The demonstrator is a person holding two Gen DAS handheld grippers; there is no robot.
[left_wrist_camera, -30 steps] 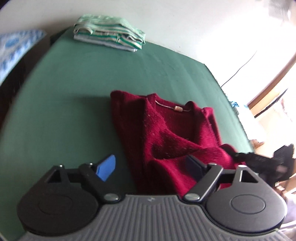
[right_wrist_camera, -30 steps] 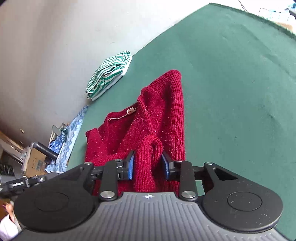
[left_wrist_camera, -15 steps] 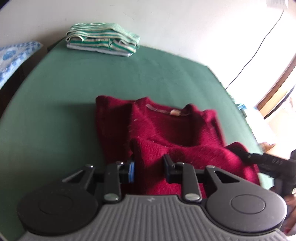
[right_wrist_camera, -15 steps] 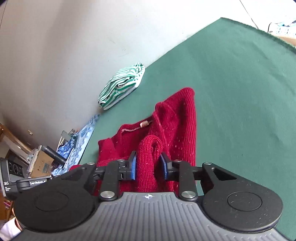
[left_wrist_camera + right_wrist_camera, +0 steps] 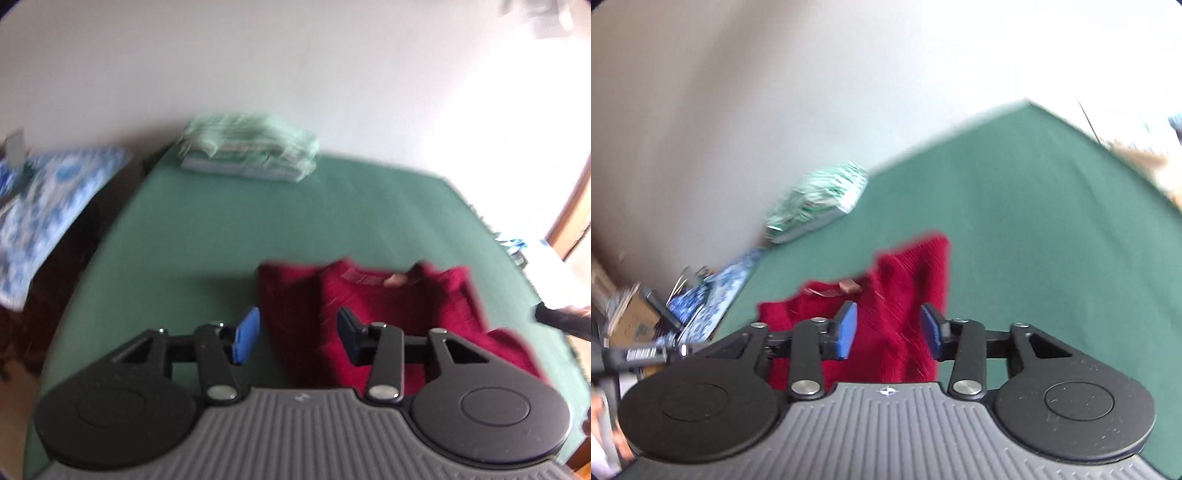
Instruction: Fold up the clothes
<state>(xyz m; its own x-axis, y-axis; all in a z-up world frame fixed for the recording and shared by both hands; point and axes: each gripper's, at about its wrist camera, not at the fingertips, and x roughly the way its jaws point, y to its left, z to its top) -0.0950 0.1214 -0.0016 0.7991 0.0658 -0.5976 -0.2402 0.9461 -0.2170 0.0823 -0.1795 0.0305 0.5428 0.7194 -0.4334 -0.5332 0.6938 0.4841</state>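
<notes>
A red sweater (image 5: 373,314) is seen lying on the green surface (image 5: 221,236), folded into a compact shape with its collar and label turned away from the jaws. The left gripper (image 5: 297,334) is held above the sweater's near left edge with its jaws spread wide and nothing between them; the left pad hangs over bare green, the right pad over the knit. The right gripper (image 5: 888,328) is likewise held open and empty, with the sweater's right-hand part framed between its jaws. Both views are blurred by motion, so finer creases cannot be made out. The sweater could be judged either as finished and let go, or as awaiting one more fold; the pictures do not settle which. The thick knit is likely to spring back, so a loose top layer could slide or open up if it were brushed by a low pad. If the sweater were gripped again, only the upper layer might be caught and the fold dragged apart. A folded stack of green striped clothes (image 5: 247,155) is seen well beyond the jaws at the far edge against the wall, well apart from the sweater. A blue patterned cloth (image 5: 51,199) lies off the surface, far to the left. Nothing stands between the jaws and the sweater.
</notes>
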